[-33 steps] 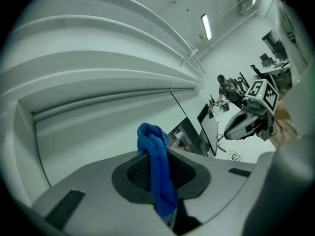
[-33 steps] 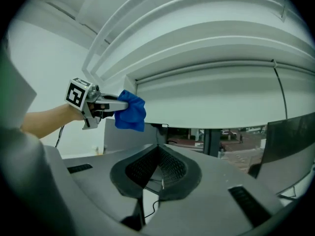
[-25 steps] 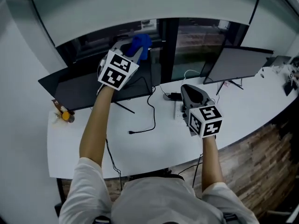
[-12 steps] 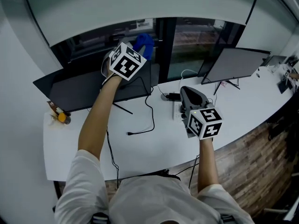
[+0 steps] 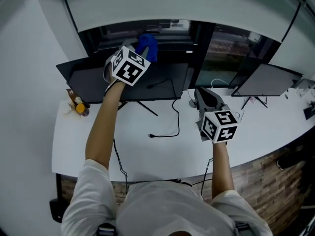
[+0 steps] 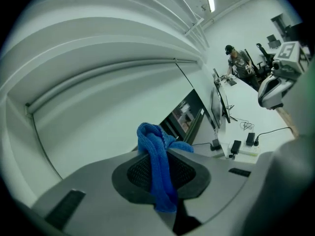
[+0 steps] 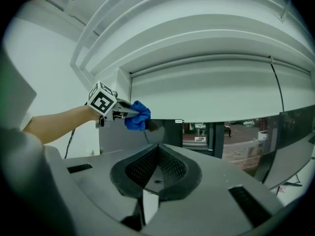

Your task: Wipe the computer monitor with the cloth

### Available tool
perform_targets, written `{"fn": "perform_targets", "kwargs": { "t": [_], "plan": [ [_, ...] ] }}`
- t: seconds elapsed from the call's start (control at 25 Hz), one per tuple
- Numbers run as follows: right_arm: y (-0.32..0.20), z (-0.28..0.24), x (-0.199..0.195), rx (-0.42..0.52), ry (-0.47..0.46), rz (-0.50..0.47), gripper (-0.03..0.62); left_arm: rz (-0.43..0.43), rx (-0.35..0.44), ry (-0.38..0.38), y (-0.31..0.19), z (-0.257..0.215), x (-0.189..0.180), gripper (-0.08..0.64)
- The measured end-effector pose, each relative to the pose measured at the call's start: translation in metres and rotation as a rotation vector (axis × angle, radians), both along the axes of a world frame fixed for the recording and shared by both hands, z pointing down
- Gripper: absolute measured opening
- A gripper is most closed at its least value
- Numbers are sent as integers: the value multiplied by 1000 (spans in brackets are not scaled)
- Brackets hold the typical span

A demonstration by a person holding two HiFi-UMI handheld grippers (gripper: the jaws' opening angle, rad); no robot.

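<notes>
Fingers (image 6: pixel 133 173) of the left gripper (image 5: pixel 140 56) are clamped on the blue cloth (image 6: pixel 158 154), which bunches out past the tips and hangs a short tail back between the pads. That wad sits at the top edge of the dark computer monitor (image 5: pixel 93 84). The screen drops away below the fingertips and stretches side to side across them, with more of it to their left than to their right. Whether the cloth is pressed on the glass or just clear of it I cannot quite tell from these angles. The wiping stroke, as I judge it, has to run down and along that long axis. Further right, the right gripper (image 5: pixel 201 93) hangs low over the white desk (image 5: pixel 147 154), well apart from the screen, its jaws closed together on nothing, so the left one is plainly the nearer to the work.
</notes>
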State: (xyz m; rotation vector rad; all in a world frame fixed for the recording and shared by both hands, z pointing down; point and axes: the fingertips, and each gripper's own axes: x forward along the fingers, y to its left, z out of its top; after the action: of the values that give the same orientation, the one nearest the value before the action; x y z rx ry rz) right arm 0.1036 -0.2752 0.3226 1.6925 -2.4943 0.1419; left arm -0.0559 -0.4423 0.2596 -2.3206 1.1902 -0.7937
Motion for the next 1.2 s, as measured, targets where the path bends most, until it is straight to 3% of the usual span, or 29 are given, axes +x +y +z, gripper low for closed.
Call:
{"fn": "perform_targets", "kwargs": {
  "t": [0.56, 1.2],
  "plan": [
    [-30, 1, -158, -16, 23, -187, 13, -181, -12, -3, 8, 15, -205, 66],
    [-54, 9, -317, -2, -16, -248, 13, -307, 16, 37, -6, 20, -400, 66]
  ]
}}
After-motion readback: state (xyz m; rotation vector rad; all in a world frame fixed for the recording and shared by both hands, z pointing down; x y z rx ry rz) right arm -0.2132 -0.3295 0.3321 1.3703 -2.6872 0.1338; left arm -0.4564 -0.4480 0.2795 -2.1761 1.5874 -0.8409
